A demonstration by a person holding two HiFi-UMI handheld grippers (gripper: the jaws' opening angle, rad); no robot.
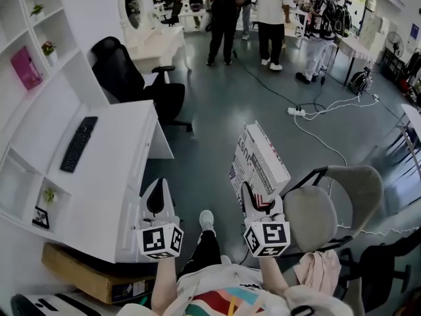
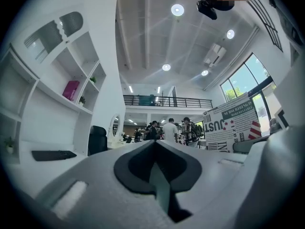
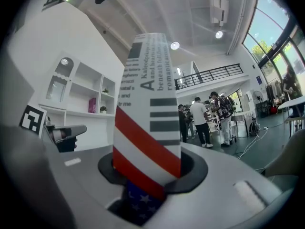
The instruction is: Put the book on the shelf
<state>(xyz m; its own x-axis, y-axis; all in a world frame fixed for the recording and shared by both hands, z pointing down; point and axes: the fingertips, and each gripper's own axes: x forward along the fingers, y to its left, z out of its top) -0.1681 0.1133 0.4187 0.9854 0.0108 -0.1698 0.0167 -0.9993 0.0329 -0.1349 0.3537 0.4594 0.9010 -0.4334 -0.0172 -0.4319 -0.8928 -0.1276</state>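
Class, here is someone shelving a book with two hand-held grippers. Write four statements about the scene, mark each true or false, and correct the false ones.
1. The right gripper grips the newsprint-patterned book with red and white stripes. True.
2. The left gripper is clamped on the black computer keyboard. False: its jaws are together with nothing between them, and the keyboard lies on the white desk.
3. A pink book-like object stands in the white wall shelf. True.
4. The striped book already stands in that shelf. False: it is in the right gripper, apart from the shelf.
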